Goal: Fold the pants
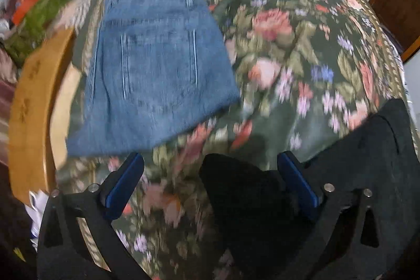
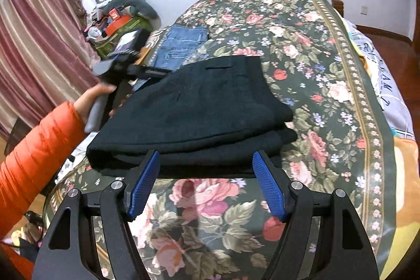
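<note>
Black pants (image 2: 194, 117) folded on bed (image 2: 302, 49), soft, limp; grip near-edge fold. Left gripper (image 1: 210, 188), right gripper (image 2: 206, 183): jaws wide apart, empty.

Left hand-held gripper (image 1: 210, 169) wide open, empty; right hand-held gripper (image 2: 206, 167) parted, empty.

Black two-finger tools with blue pads, and one puffy orange sleeve.

Each hand-held gripper, the left (image 1: 210, 186) across the bottom of its own view and the right (image 2: 206, 184) likewise, has matte black triangular arms with cut-out slots, round silver screw heads at the pivots, and flat blue ribbed pads (image 2: 144, 188) on the inner faces. At left of the right wrist view, a quilted bright orange padded sleeve (image 2: 34, 148) ends at a hand (image 2: 90, 102) around a grey handle topped by a small black camera body.
</note>
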Demonstrator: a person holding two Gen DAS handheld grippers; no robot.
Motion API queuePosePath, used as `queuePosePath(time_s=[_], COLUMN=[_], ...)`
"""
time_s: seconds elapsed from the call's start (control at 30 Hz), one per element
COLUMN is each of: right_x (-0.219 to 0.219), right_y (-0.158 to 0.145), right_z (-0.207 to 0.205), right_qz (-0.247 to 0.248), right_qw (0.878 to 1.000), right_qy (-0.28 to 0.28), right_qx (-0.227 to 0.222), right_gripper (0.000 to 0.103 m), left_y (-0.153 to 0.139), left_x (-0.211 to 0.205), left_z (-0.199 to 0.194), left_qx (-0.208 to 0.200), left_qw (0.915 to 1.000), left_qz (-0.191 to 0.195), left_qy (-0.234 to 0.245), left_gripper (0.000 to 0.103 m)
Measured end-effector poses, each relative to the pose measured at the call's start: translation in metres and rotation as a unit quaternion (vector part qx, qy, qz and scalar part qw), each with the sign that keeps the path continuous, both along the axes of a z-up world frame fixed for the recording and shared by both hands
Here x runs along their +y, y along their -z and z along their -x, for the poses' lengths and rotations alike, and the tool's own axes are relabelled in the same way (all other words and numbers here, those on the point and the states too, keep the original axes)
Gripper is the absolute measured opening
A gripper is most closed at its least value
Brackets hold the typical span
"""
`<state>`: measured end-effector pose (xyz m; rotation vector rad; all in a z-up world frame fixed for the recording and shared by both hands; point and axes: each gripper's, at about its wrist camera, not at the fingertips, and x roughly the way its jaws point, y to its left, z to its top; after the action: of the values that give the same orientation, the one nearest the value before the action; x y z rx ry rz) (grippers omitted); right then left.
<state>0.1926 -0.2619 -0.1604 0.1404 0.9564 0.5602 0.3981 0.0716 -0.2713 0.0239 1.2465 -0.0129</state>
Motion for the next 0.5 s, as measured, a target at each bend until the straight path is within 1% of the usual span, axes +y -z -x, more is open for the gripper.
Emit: queuePosePath(time_s=[0.03,0.13,0.17,0.3,0.4,0.5], right_x=[-0.002,-0.007,-0.008,-0.011,-0.011,-0.011], right_y=[0.000,-0.002,-0.002,-0.008,-0.012,-0.014], right_z=[0.000,0.001,0.002,0.008,0.013,0.020], right_qz=[0.001,0.004,0.005,0.007,0.005,0.005], right_qw=[1.000,1.000,1.000,1.000,1.000,1.000], right_qy=[0.004,0.014,0.016,0.019,0.018,0.015], right_qx=[0.000,-0.002,-0.003,-0.014,-0.021,-0.026], right_gripper=[0.070,0.070,0.070,0.070,0.070,0.070], left_y=[0.000,-0.005,-0.009,-0.027,-0.040,-0.047], left_x=[0.003,0.003,0.004,0.021,0.025,0.026], left_z=[0.008,0.042,0.054,0.100,0.131,0.161], left_qx=[0.001,-0.002,-0.004,-0.009,-0.024,-0.026], left_qw=[1.0000,0.9993,0.9992,0.9999,0.9997,0.9996], left_qz=[0.000,-0.026,-0.029,-0.006,-0.005,0.003], left_qy=[0.002,0.025,0.027,0.000,-0.007,-0.006], left_gripper=[0.103,0.103,0.103,0.103,0.103,0.103])
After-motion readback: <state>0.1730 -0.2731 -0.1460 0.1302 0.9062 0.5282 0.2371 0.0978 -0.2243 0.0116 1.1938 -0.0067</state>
